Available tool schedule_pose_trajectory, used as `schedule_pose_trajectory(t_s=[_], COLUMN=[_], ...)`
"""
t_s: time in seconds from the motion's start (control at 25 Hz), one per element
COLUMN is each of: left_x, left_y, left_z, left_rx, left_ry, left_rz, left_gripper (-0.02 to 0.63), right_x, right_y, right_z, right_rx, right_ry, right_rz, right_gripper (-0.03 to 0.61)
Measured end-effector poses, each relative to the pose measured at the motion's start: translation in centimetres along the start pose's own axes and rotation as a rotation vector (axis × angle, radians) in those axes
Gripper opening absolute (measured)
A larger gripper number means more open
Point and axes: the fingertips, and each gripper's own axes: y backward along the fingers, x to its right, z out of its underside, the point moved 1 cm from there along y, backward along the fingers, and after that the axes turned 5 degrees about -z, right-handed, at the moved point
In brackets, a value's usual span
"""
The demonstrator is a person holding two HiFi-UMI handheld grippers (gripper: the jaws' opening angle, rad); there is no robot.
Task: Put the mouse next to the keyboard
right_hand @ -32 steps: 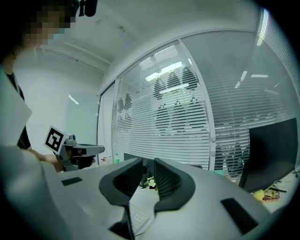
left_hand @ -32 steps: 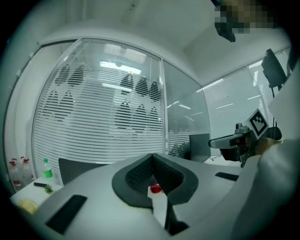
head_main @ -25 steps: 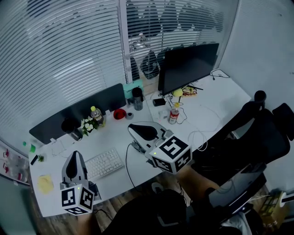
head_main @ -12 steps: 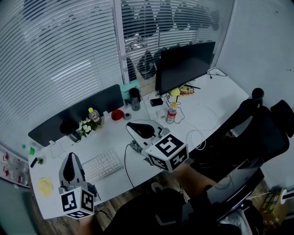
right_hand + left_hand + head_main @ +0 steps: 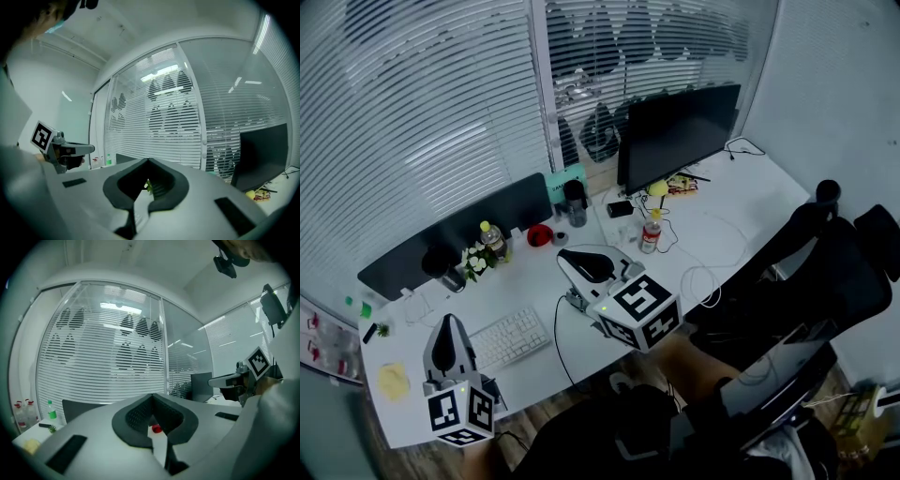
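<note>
Keyboard point(image 5: 512, 337) flat on white desk point(image 5: 741, 202), near front edge, just R of left gripper point(image 5: 447, 322). No sure sight of mouse: small dark bit under right gripper point(image 5: 565, 255), mostly hidden, w/ dark cable point(image 5: 557, 336) running from there to desk front. Can't tell what it is or whether touched.

Left gripper held low over desk's front L part, jaws pressed together, empty; only red bowl point(image 5: 543, 233) visible far beyond thru the notch. Right gripper above desk centre, R of keyboard, jaws likewise closed, nothing gripped; flowers point(image 5: 475, 258) in distance past tips. Marker cubes on both, toward person.

Further back: monitor point(image 5: 680, 131), red-label bottle point(image 5: 653, 234), dark tumbler point(image 5: 577, 202), yellow-cap bottle point(image 5: 493, 236). Yellow item point(image 5: 392, 380) on desk, L of left gripper. Black chair point(image 5: 811, 272) at R.
</note>
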Motion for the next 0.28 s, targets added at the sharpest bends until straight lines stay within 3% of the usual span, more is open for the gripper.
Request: schedule_pose_trajectory(t_s=[0.28], left_x=[0.18], left_y=[-0.35], left_z=[0.21], left_rx=[-0.021], left_ry=[-0.011], left_rz=[-0.007], left_gripper=[0.029], right_x=[0.24], right_y=[-0.49], right_z=[0.17], right_rx=[0.010], right_ry=[-0.033], right_rz=[-0.011], right_gripper=[-0.002])
